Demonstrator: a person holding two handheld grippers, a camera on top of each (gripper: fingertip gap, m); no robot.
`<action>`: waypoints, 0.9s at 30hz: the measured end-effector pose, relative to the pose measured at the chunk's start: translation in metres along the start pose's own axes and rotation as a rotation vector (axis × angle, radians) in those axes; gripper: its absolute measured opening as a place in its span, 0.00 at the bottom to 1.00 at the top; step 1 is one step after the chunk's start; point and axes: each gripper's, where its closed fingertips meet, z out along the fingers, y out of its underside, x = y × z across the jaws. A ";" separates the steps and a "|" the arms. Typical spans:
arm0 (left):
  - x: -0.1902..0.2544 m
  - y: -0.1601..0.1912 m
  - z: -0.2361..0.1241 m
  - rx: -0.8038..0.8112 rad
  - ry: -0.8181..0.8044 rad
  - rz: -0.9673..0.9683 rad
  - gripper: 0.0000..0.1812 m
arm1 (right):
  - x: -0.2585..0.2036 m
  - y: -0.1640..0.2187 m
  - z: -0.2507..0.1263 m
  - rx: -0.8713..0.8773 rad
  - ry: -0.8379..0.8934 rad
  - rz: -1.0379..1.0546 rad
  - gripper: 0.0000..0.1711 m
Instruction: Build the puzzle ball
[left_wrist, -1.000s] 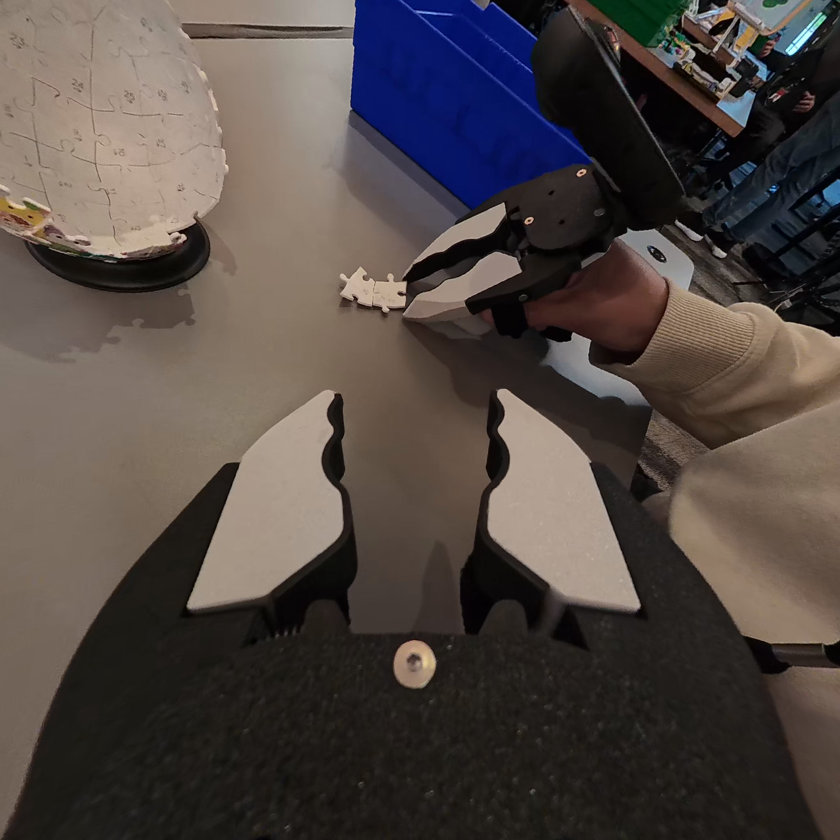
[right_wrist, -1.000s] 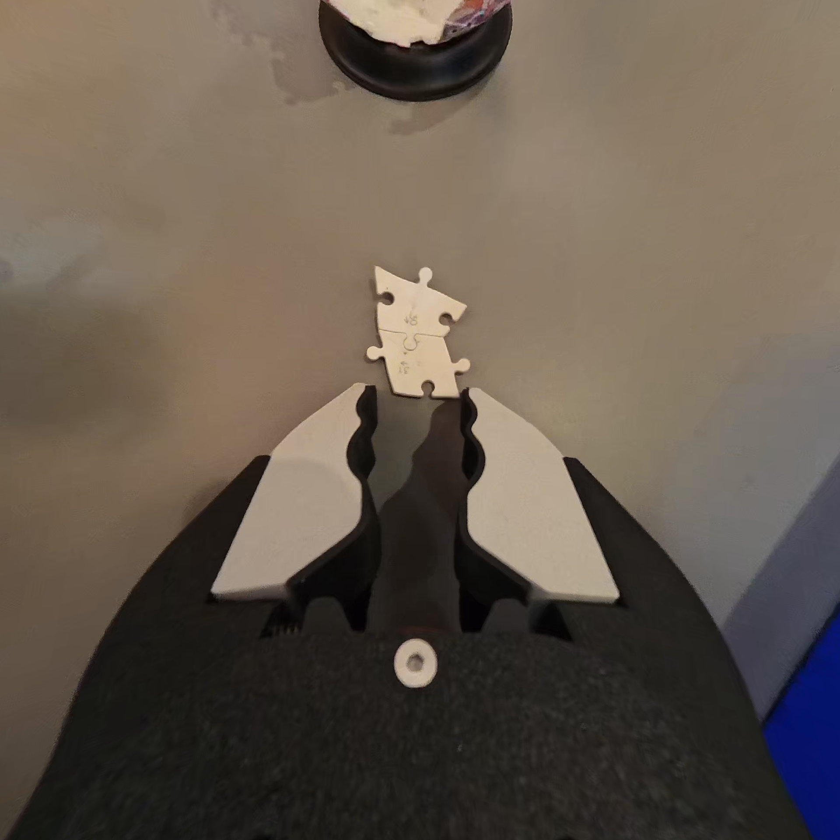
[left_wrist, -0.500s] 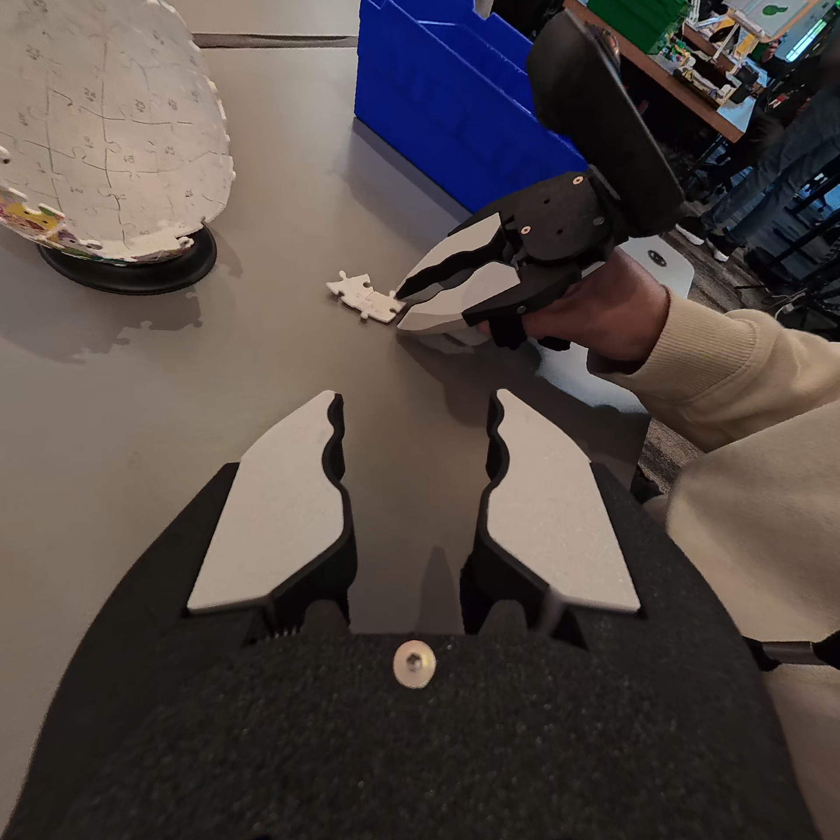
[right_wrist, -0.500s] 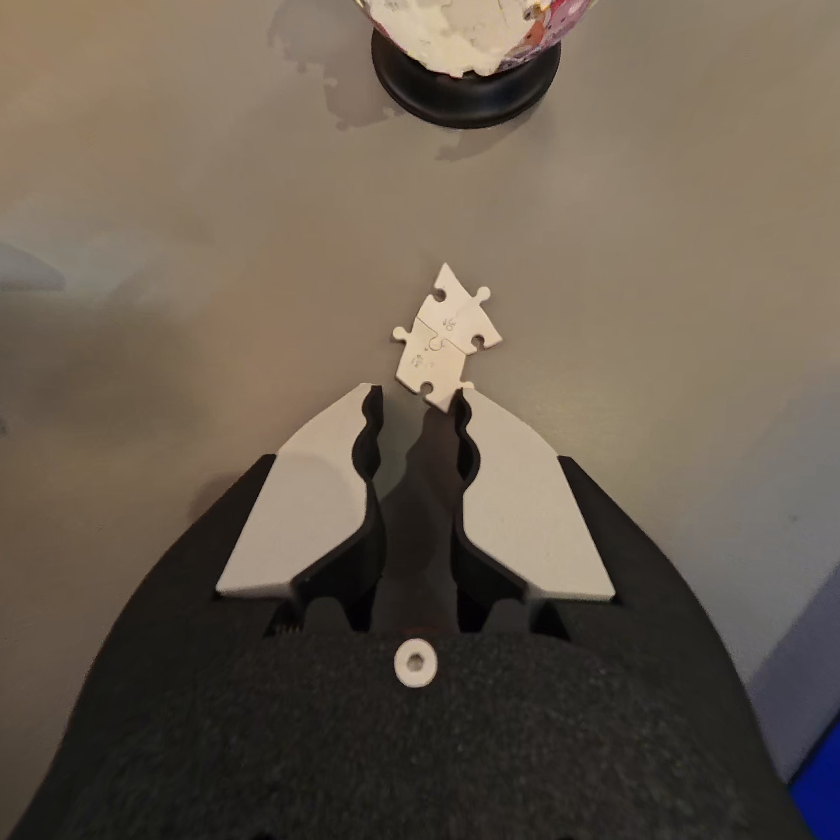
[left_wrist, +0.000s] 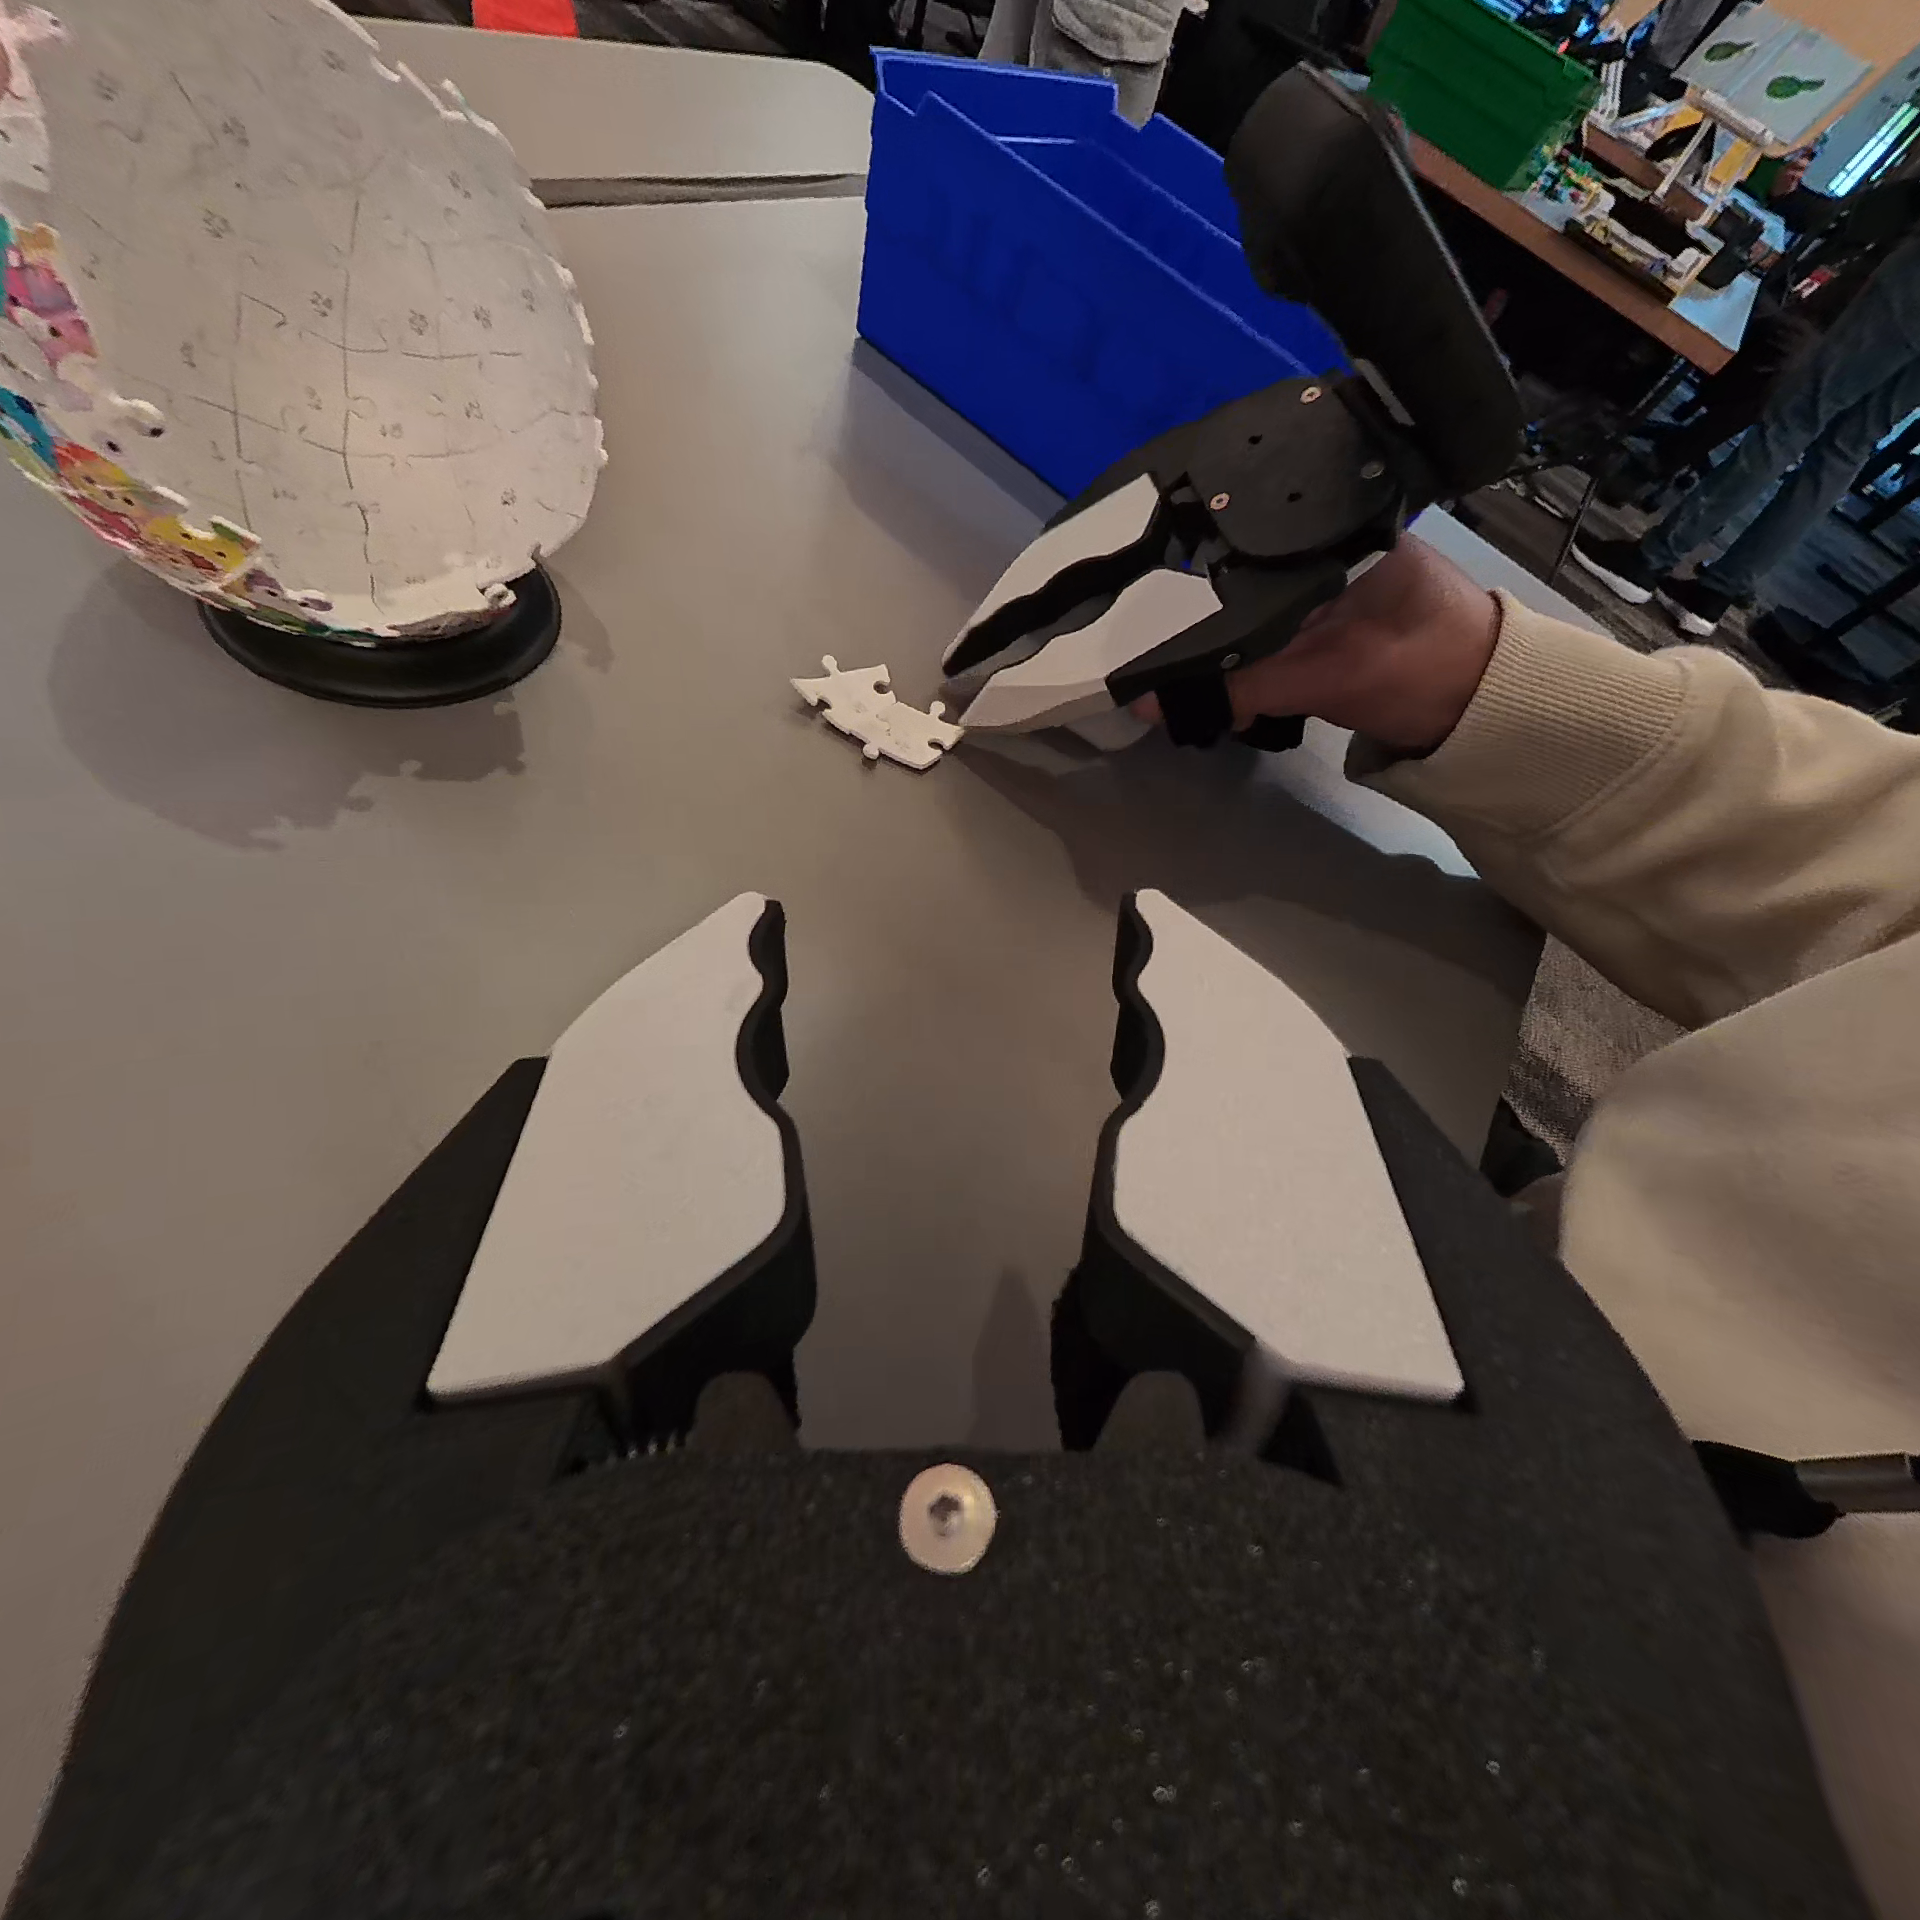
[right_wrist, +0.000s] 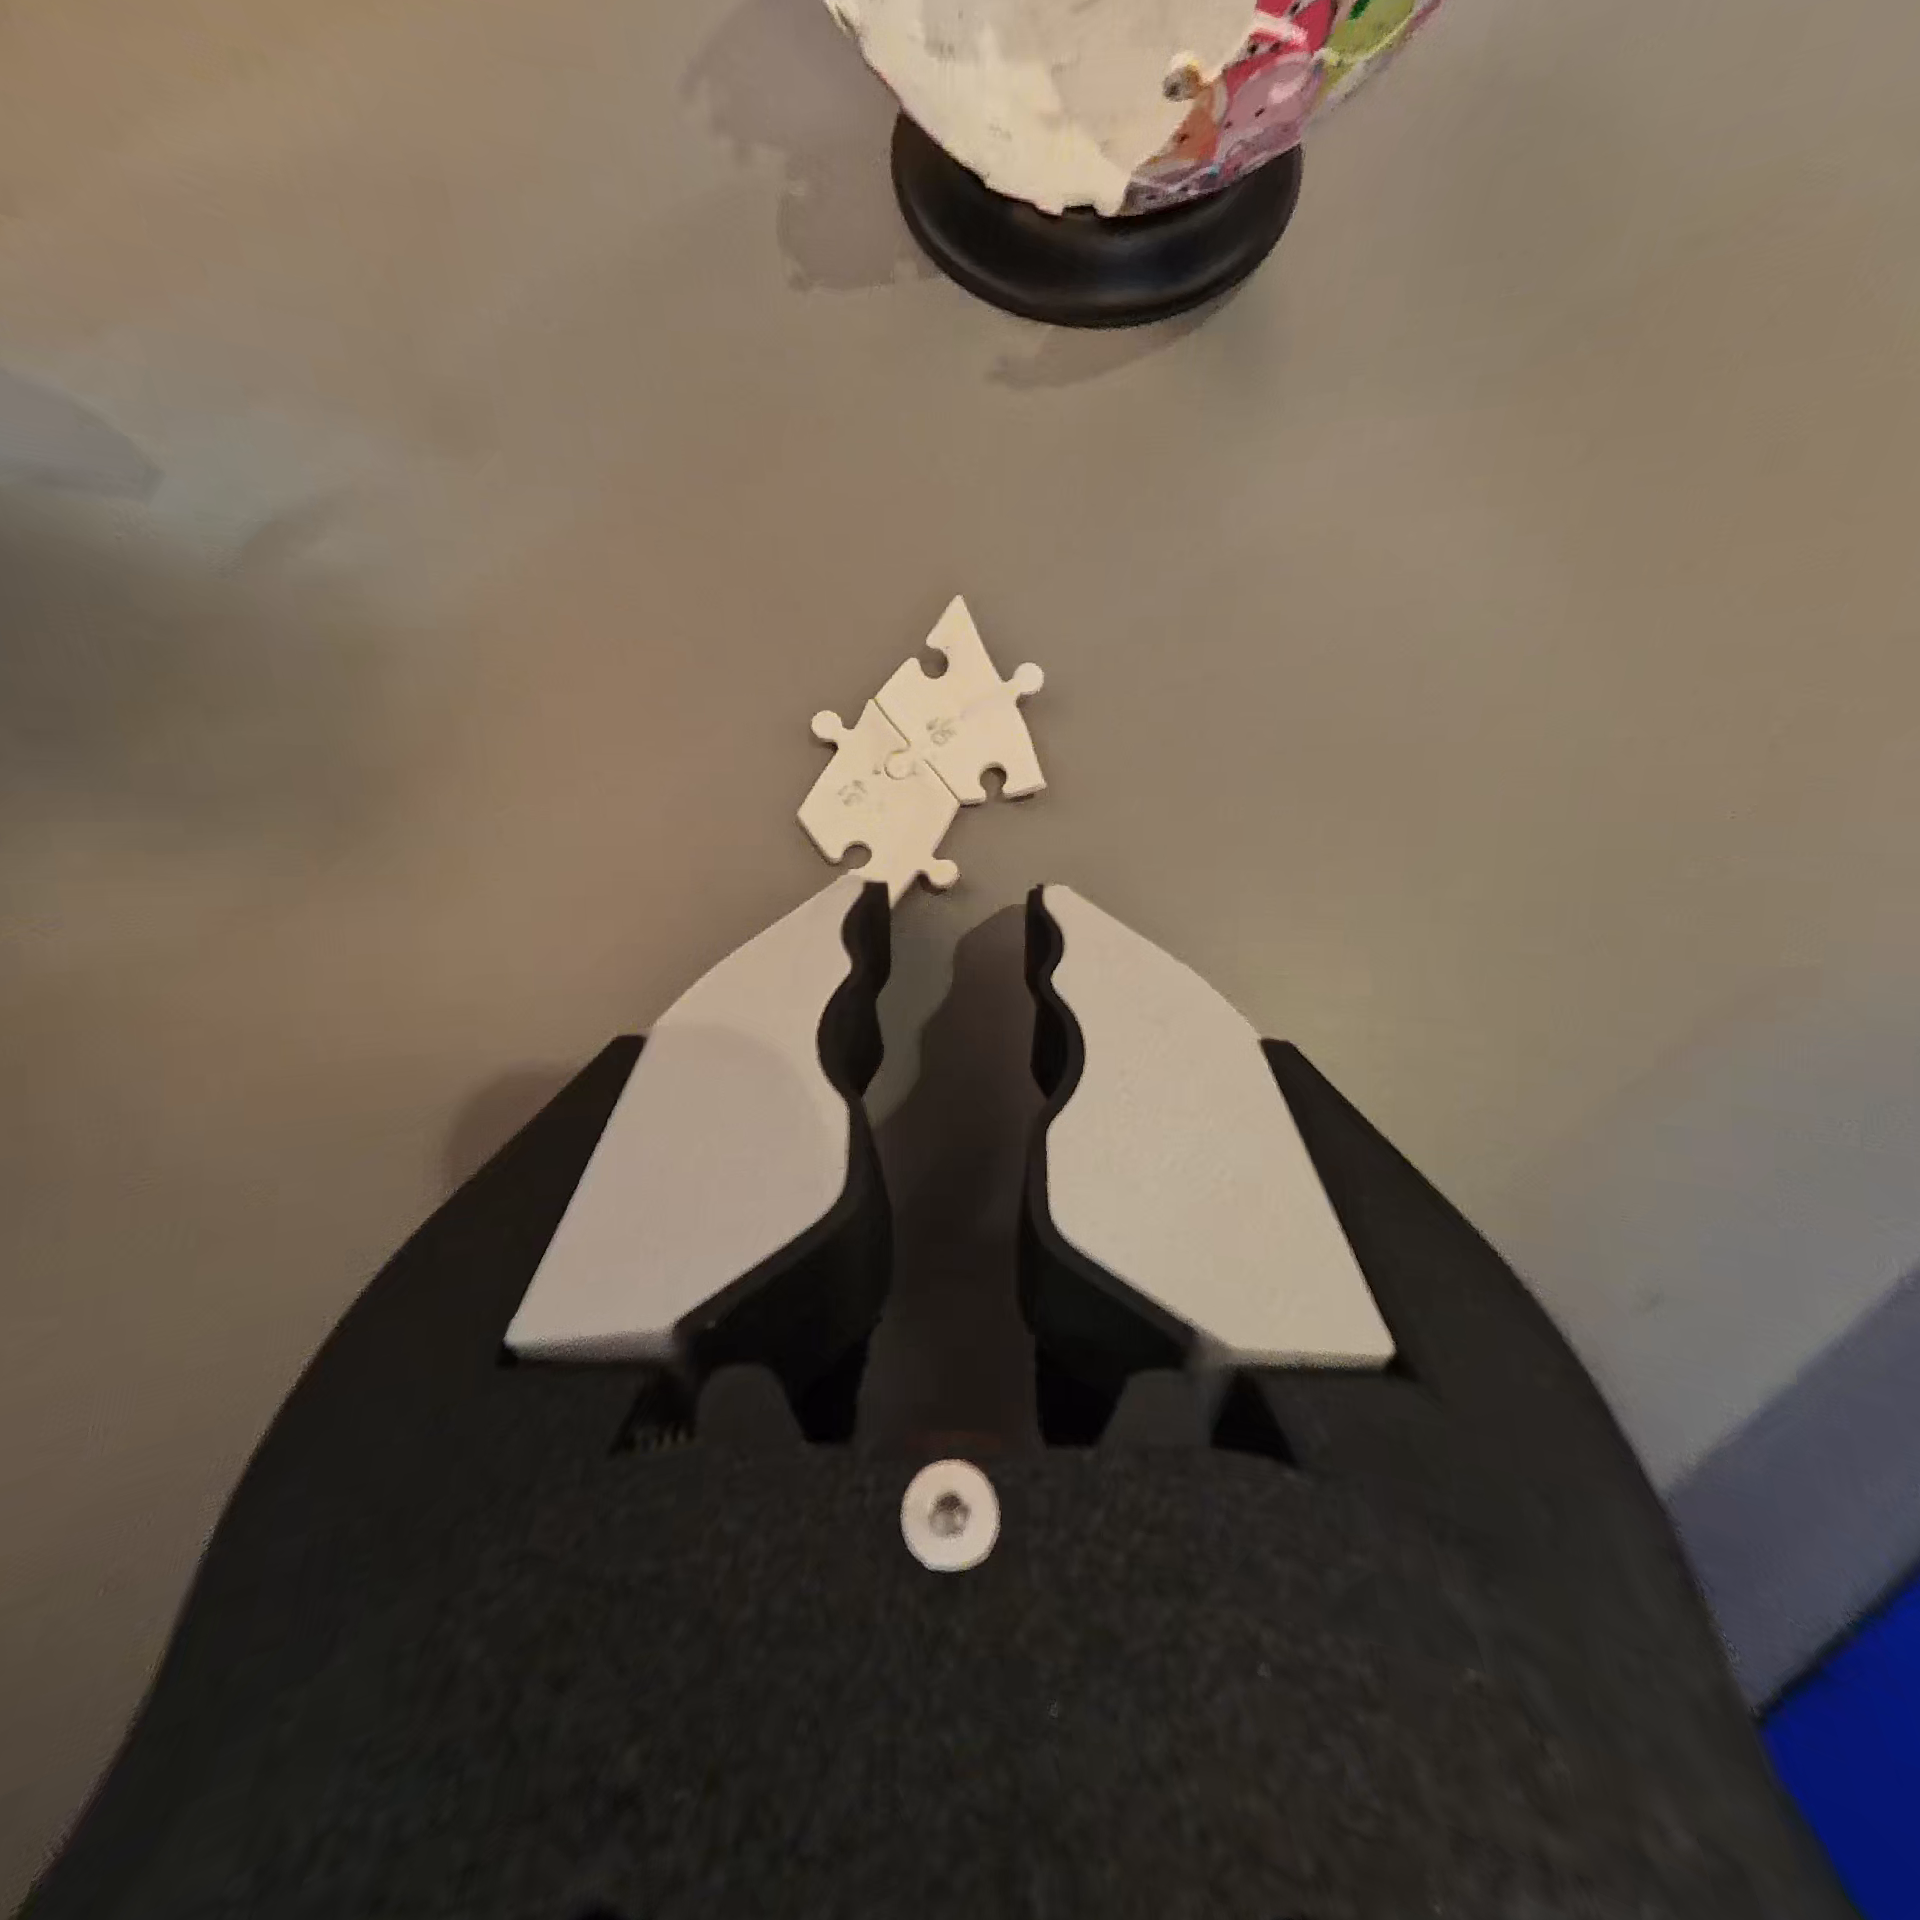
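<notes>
White card, two interlocked puzzle pieces (left_wrist: 878, 715), lies blank side up on the grey table (left_wrist: 312, 987).

Left wrist view: the pieces sit at 12 o'clock; the half-built puzzle ball (left_wrist: 301, 343) on its black stand (left_wrist: 384, 655) is at 10 o'clock, a blue bin (left_wrist: 1039, 312) at 1 o'clock. The left gripper (left_wrist: 951, 914) hovers with jaws wide apart, holding nothing. The right gripper (left_wrist: 961, 686) reaches in from 2 o'clock, tips at the pieces' near edge.

Right wrist view: pieces at 12 o'clock, ball beyond. The jaws are narrowly parted and empty; the left fingertip (right_wrist: 847, 899) touches a corner.

Step judged: picking up the pair. Next move calls for getting a thin, flat edge between the jaws.
</notes>
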 end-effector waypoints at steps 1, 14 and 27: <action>0.000 -0.001 0.000 0.002 0.001 -0.003 0.33 | -0.001 0.000 0.000 0.004 -0.013 0.006 0.14; 0.001 -0.002 0.001 0.015 -0.002 0.034 0.33 | -0.028 -0.017 0.000 0.053 -0.097 0.005 0.14; -0.009 0.008 -0.009 0.025 -0.002 0.010 0.33 | -0.031 -0.006 0.009 -0.011 -0.106 -0.012 0.13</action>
